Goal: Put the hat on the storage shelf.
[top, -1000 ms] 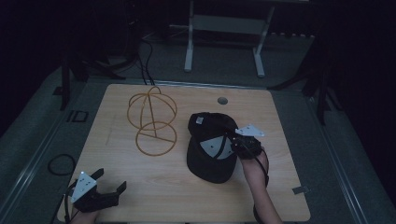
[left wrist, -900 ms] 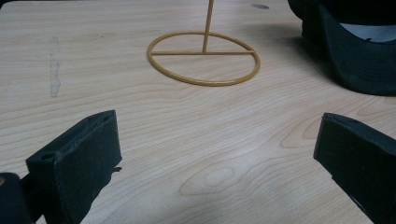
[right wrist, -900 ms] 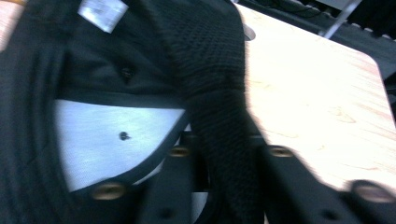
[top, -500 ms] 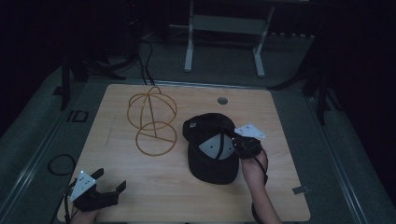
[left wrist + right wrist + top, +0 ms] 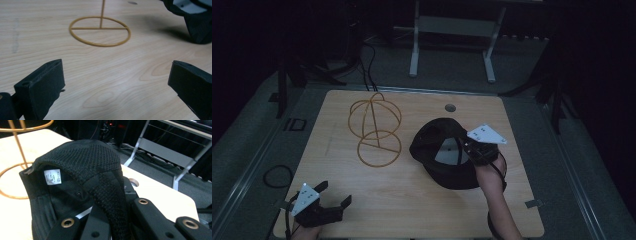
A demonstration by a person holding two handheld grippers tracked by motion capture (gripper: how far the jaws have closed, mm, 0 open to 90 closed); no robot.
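Note:
A black cap [image 5: 439, 150] is tilted up off the wooden table [image 5: 412, 210], inside facing me, with its white label [image 5: 52, 177] showing. My right gripper [image 5: 474, 150] is shut on the cap's back strap [image 5: 110, 202], which runs between the jaws in the right gripper view, and it holds the cap from the right side. A gold wire hat stand [image 5: 376, 127] rises left of the cap; its base ring [image 5: 100, 28] lies ahead of my left gripper [image 5: 334, 194]. That gripper rests open at the table's near left corner, nothing between its jaws.
A round cable hole [image 5: 450, 107] sits in the table's far edge behind the cap. A metal frame [image 5: 452, 30] stands on the floor beyond the table. A cable loop [image 5: 274, 176] lies on the floor at the left.
The right gripper has closed on the cap's strap and risen, lifting and tipping the cap up from the table. The left gripper has stayed where it was.

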